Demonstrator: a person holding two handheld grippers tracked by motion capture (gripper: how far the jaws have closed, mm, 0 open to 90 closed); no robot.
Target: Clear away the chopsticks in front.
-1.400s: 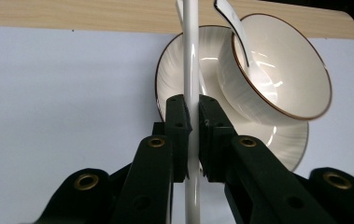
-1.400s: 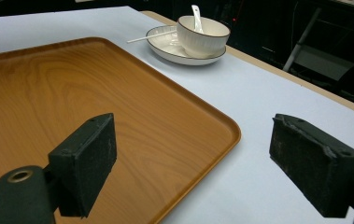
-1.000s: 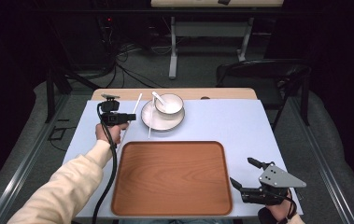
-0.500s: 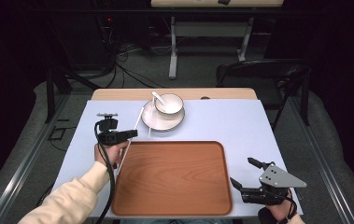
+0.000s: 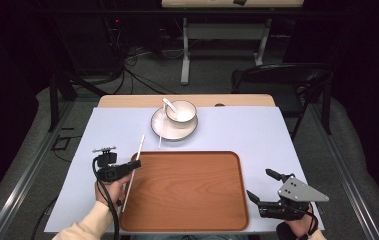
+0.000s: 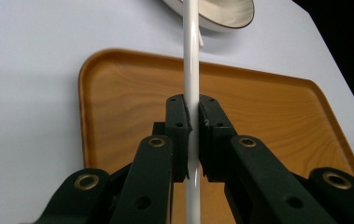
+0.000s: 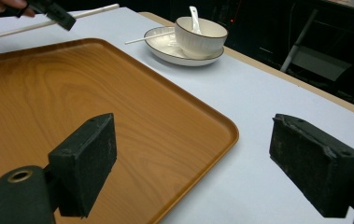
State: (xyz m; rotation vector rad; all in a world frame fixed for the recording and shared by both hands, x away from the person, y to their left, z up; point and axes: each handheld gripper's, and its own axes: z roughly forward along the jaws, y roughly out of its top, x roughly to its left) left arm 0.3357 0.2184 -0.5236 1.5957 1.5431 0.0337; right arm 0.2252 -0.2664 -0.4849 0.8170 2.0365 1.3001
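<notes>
I am gripping the white chopstick (image 6: pixel 191 70) tight in my left tool (image 5: pixel 133 164), having carried it from beside the plate (image 5: pixel 157 127) to the wooden tray's (image 5: pixel 192 220) left edge, ready to lower, while my right tool (image 5: pixel 264 186) is idling wide open.

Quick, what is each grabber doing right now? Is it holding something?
Left gripper: closed on a white chopstick, over the tray's left edge.
Right gripper: open, holding nothing.
</notes>
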